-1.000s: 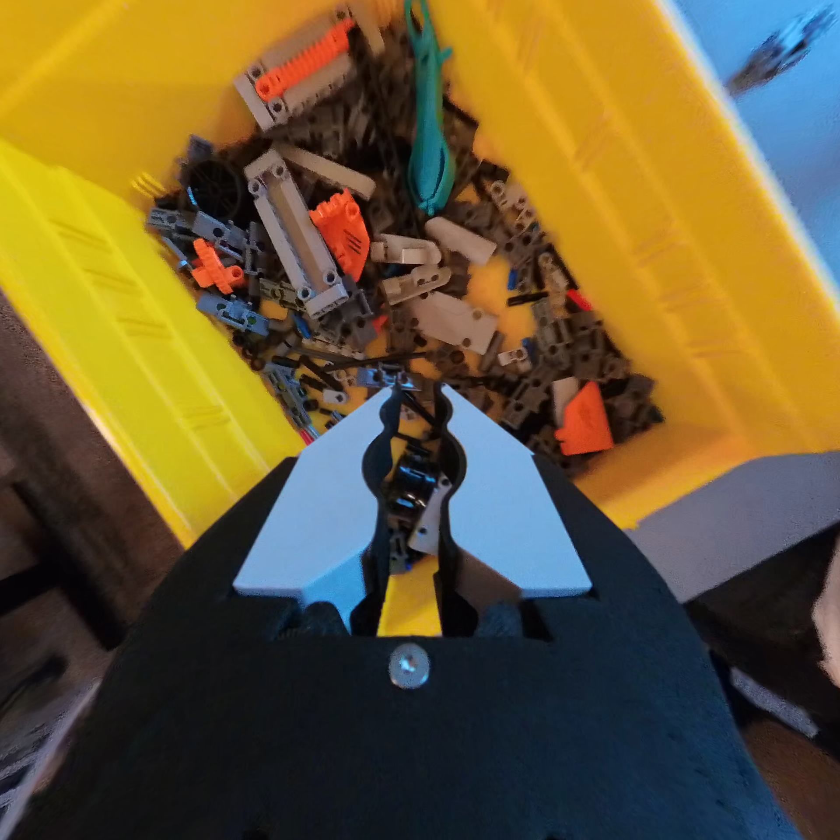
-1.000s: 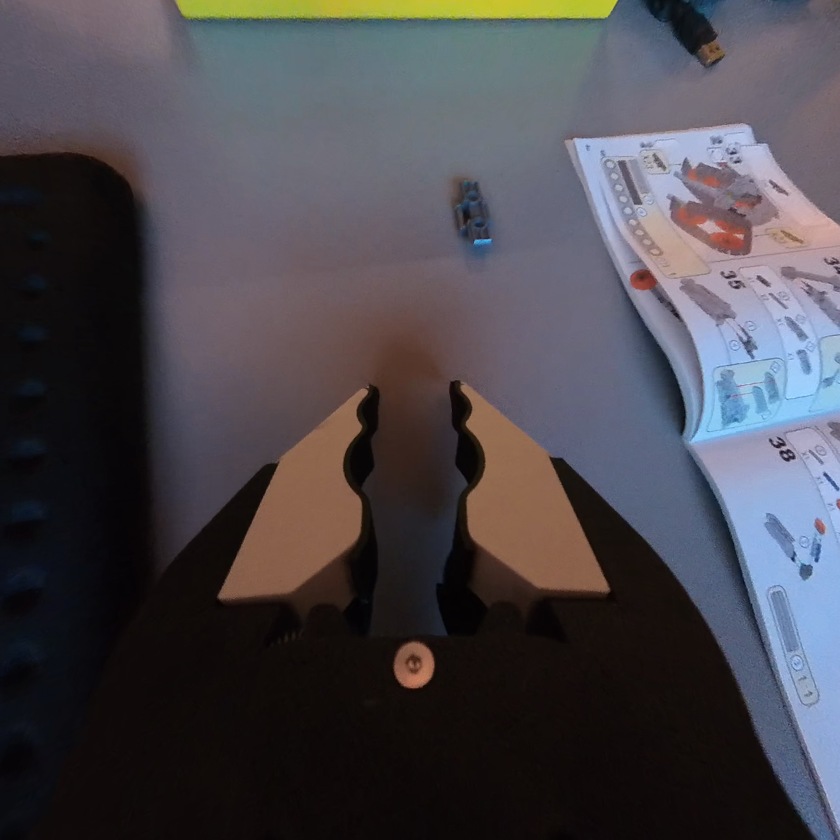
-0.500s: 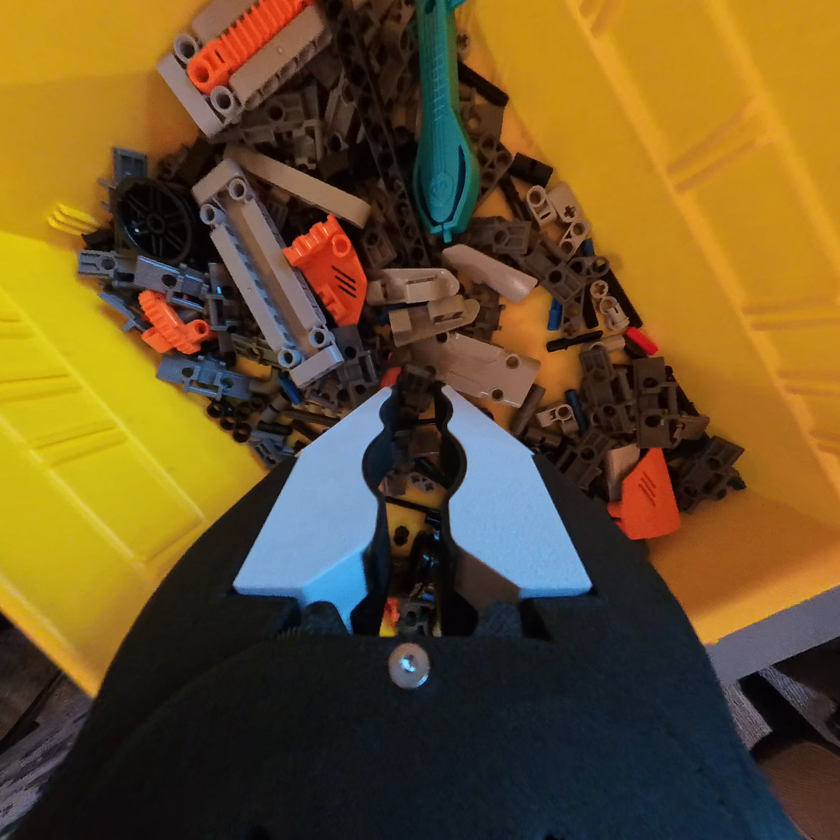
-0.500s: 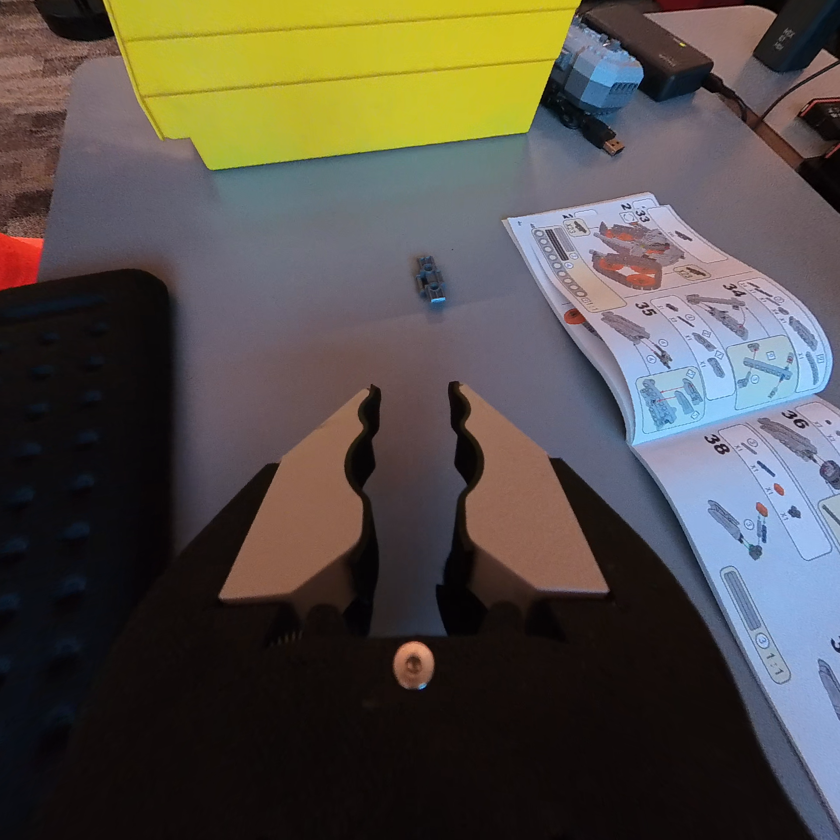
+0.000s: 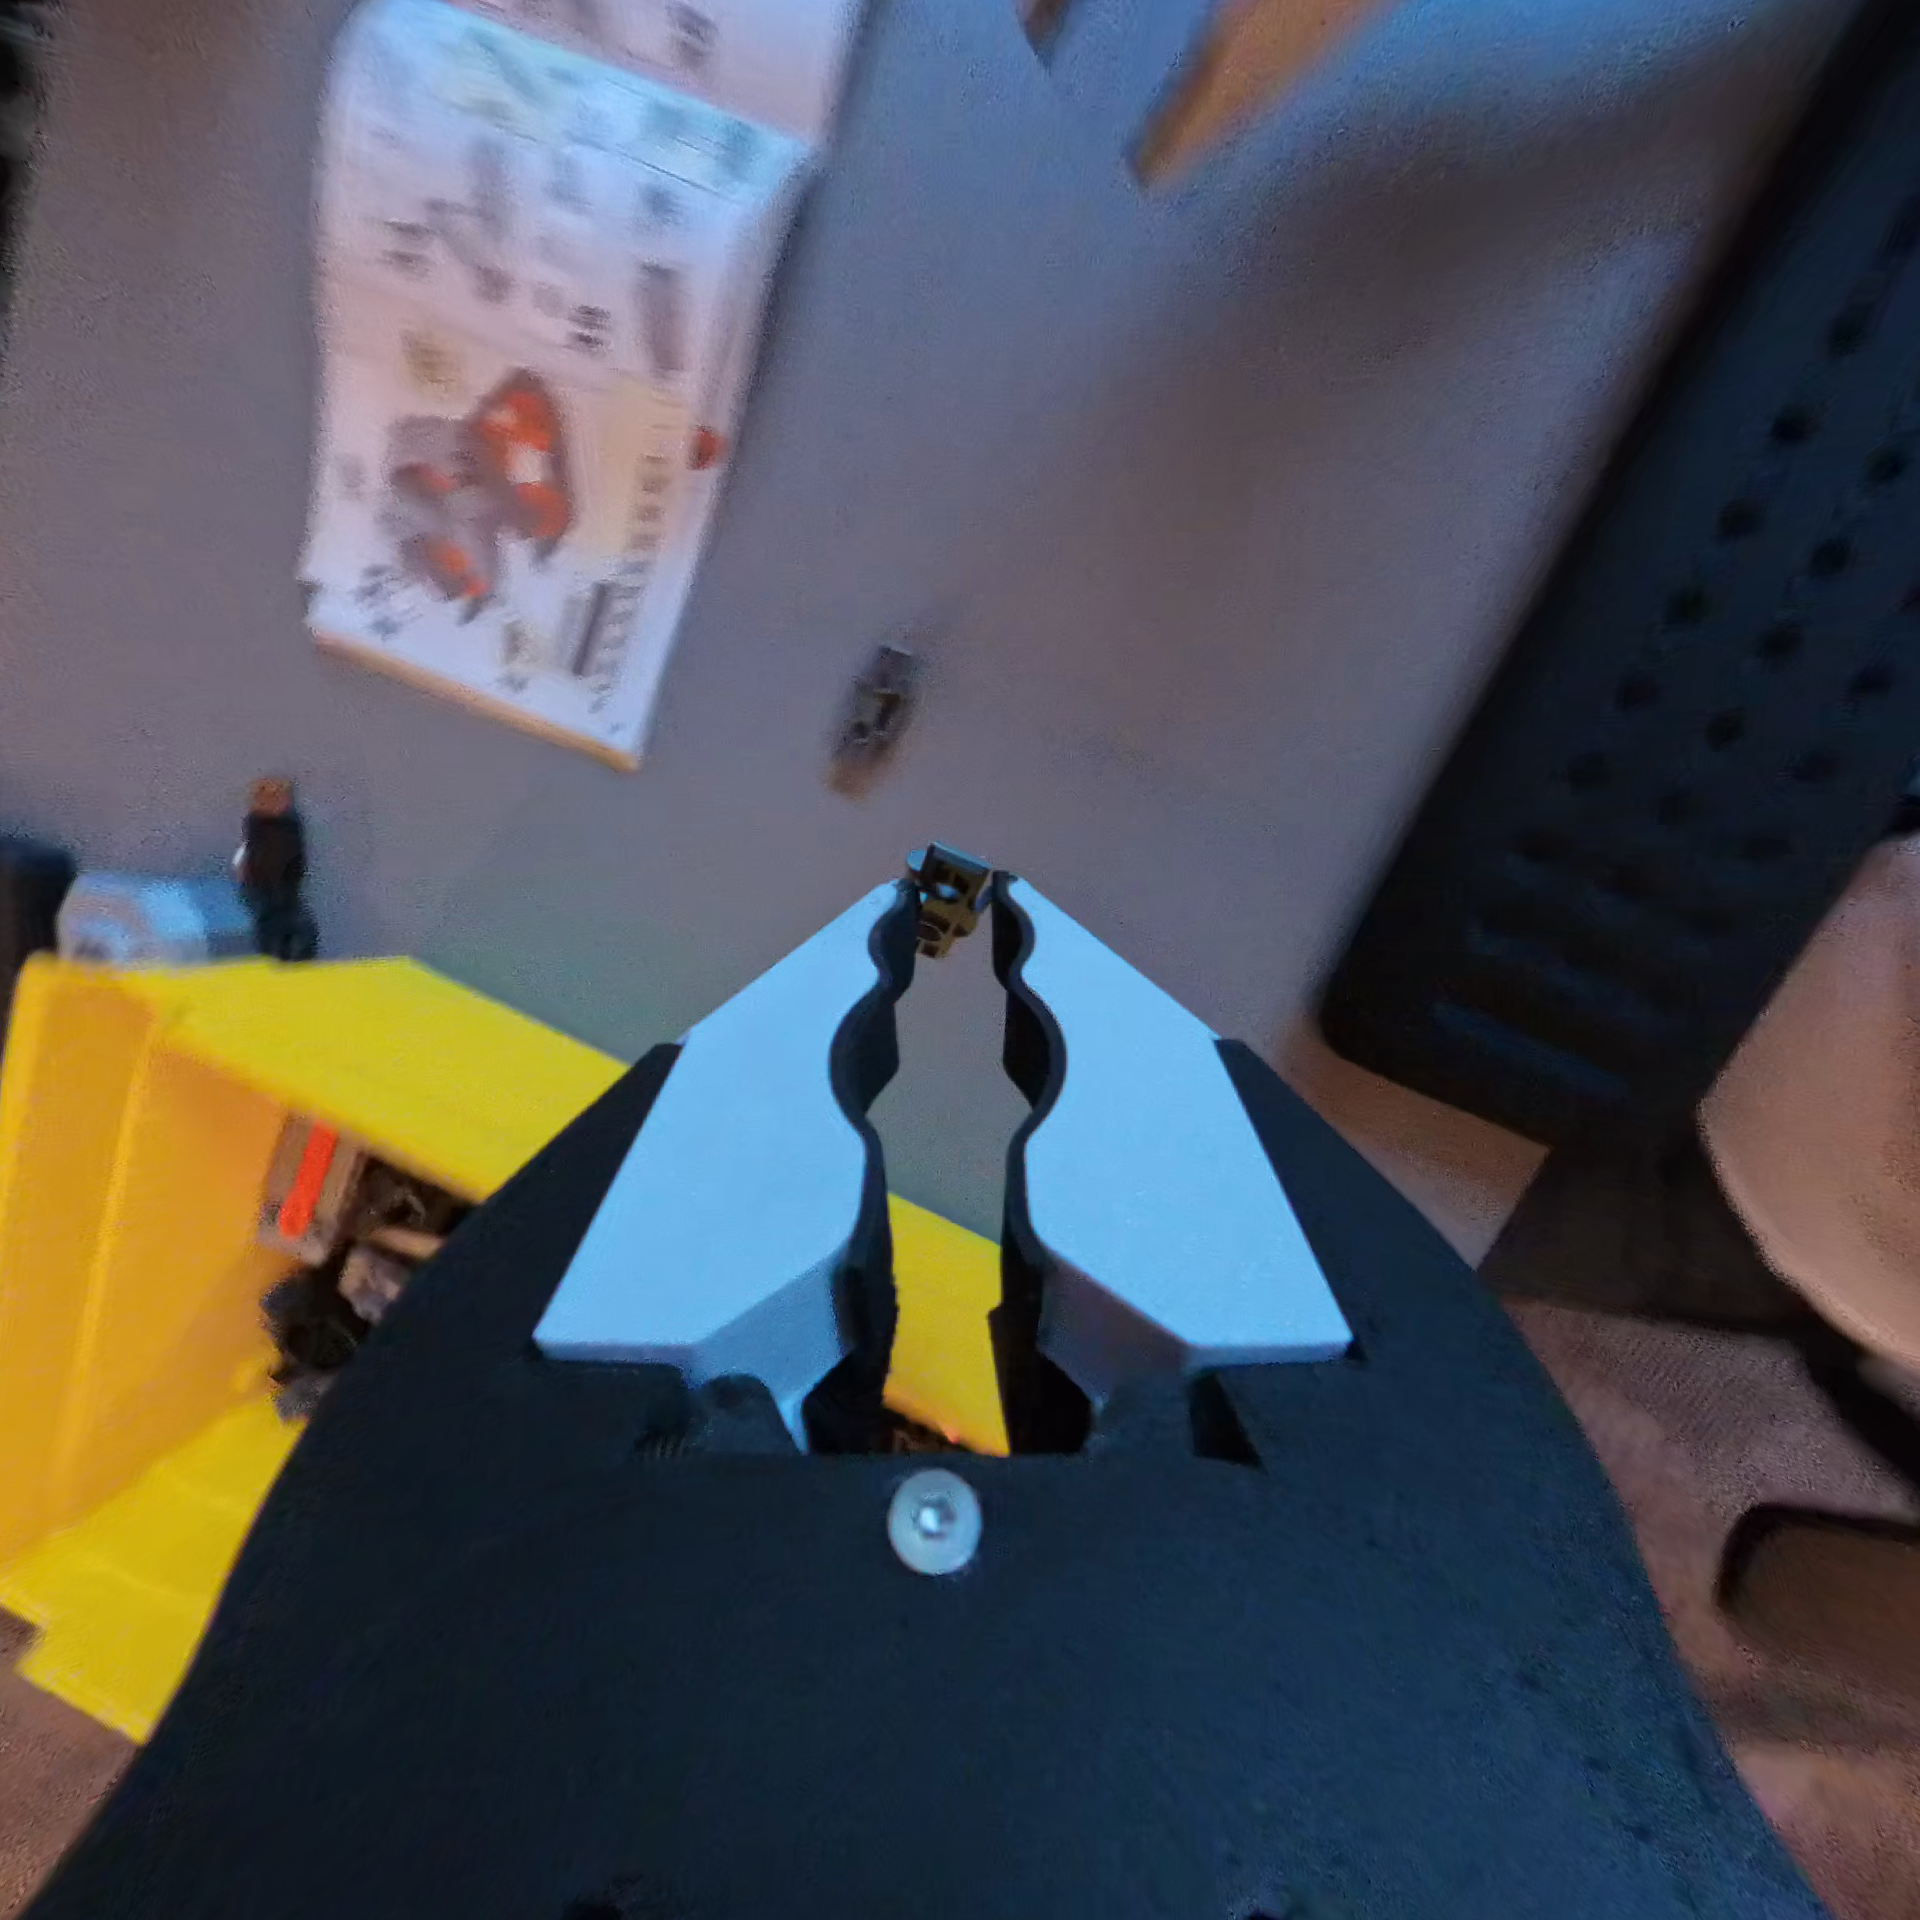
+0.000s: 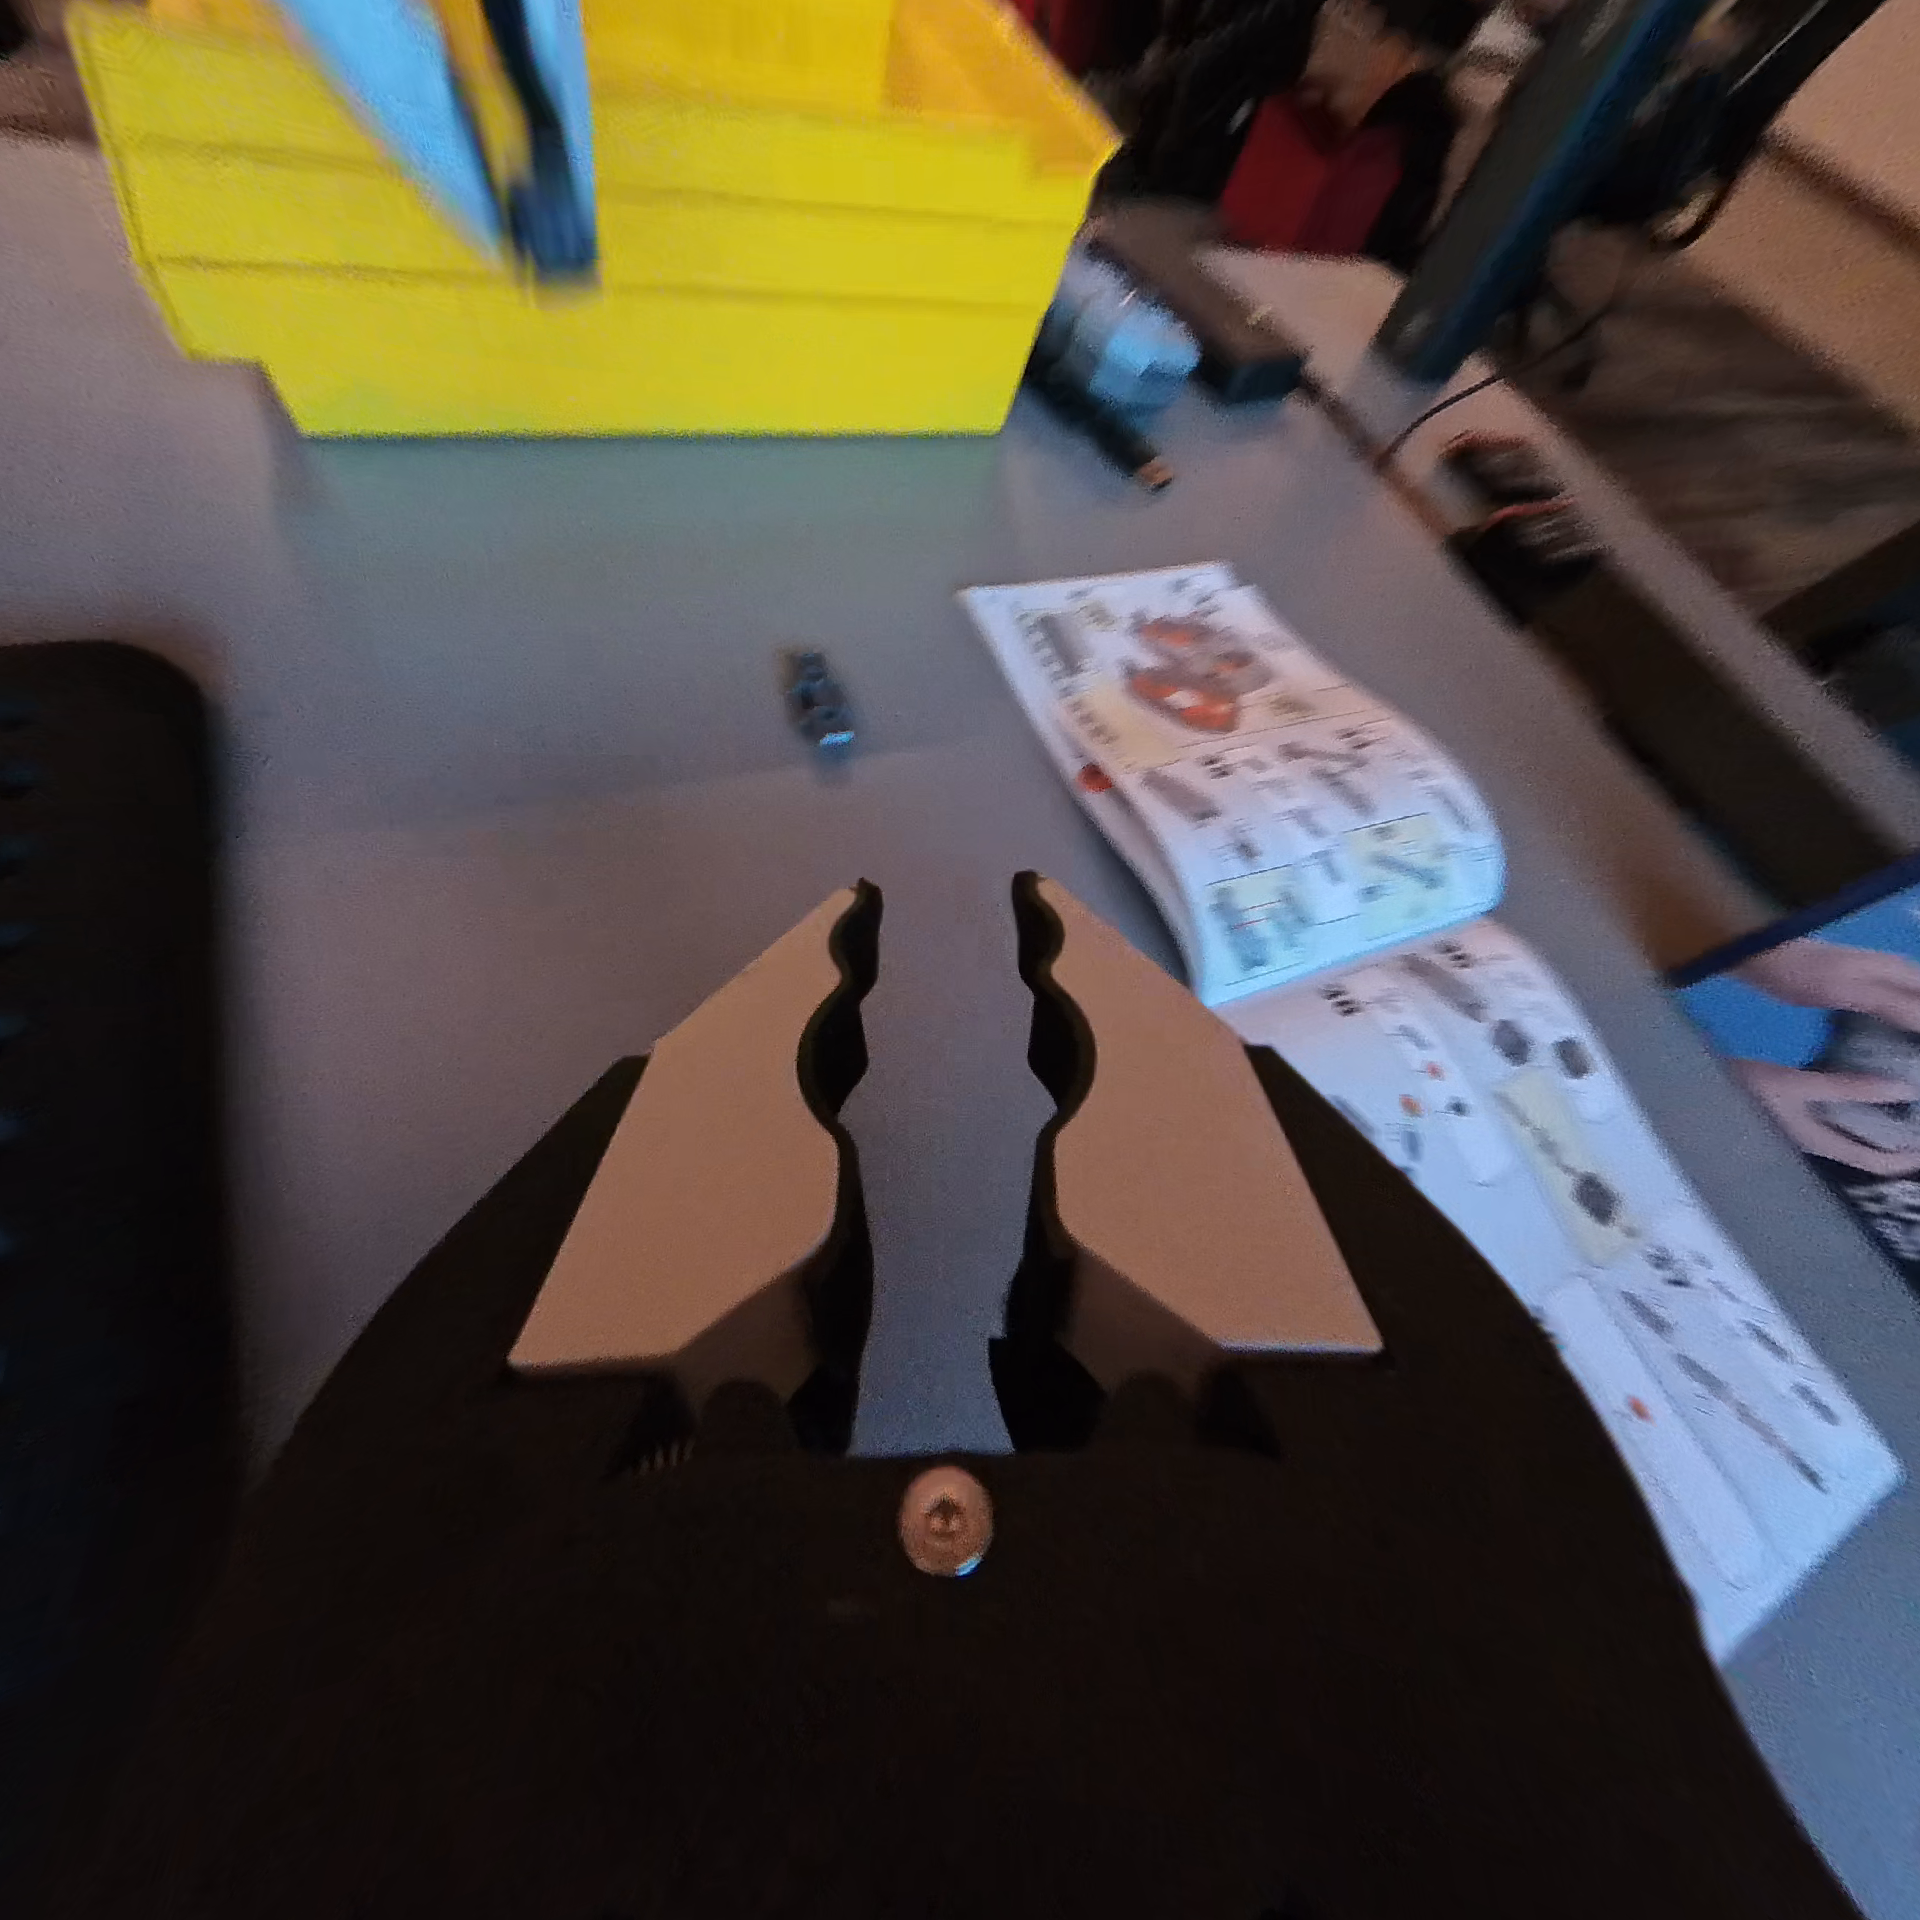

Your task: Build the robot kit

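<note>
My left gripper [image 5: 948, 891] is shut on a small dark building piece [image 5: 943, 896] at its fingertips and holds it in the air above the grey table [image 5: 1143, 468], past the yellow bin [image 5: 312, 1039]. It also shows blurred at the top of the right wrist view [image 6: 540, 208], in front of the yellow bin [image 6: 675, 343]. A small grey assembled piece [image 5: 873, 707] lies on the table ahead of it; it also shows in the right wrist view [image 6: 816, 698]. My right gripper [image 6: 940, 894] is open and empty, low over the table, short of that piece.
An open instruction booklet [image 6: 1351, 935] lies right of the grey piece, seen too in the left wrist view [image 5: 540, 395]. A black perforated pad [image 6: 94, 1039] lies at the left. Grey and black devices with a cable [image 6: 1122, 353] sit beside the bin. A hand [image 6: 1829, 1039] shows at the right edge. Tip to tip, the grippers are about 15 cm apart.
My left gripper has come up out of the bin with a small dark piece and swung out over the table. The right gripper has tilted up a little, still open.
</note>
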{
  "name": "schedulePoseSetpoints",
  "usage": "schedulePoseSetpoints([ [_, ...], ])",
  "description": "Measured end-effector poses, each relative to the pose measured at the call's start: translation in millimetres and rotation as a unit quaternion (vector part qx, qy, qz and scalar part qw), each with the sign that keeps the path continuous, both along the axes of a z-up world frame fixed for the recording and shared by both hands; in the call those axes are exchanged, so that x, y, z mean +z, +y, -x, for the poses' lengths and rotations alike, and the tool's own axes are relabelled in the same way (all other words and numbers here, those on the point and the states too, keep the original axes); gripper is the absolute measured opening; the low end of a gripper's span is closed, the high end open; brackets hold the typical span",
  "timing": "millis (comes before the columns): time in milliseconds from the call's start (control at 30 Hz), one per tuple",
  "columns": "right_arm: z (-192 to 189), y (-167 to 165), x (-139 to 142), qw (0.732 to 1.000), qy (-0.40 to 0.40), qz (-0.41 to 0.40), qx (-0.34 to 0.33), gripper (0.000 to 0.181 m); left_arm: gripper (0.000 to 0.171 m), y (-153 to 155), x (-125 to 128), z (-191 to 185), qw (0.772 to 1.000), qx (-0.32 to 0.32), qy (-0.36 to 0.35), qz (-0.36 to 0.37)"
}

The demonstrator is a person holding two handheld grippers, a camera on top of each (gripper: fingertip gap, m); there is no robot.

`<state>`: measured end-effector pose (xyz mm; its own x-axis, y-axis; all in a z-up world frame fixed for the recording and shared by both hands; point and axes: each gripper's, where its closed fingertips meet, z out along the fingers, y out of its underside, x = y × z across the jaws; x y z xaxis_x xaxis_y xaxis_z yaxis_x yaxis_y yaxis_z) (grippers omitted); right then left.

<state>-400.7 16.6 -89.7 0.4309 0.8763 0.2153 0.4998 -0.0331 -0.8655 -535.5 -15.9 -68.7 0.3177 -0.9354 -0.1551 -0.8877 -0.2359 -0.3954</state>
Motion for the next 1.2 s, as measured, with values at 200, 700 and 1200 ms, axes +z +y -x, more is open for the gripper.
schedulePoseSetpoints([
  [200,-26.0,13.3,13.9,0.998,0.048,0.017,-0.049,0.024,0.012,17.0,-57.0,-25.5,0.99,-0.043,0.132,0.011],
  [700,-26.1,7.2,36.3,0.997,0.056,-0.03,-0.041,0.025,0.011,32.0,-100.9,-21.7,0.973,-0.054,0.226,0.006],
  [1200,-25.4,4.4,40.6,0.997,0.069,-0.028,-0.037,0.025,0.022,64.3,53.8,71.2,0.98,0.141,0.02,-0.142],
])
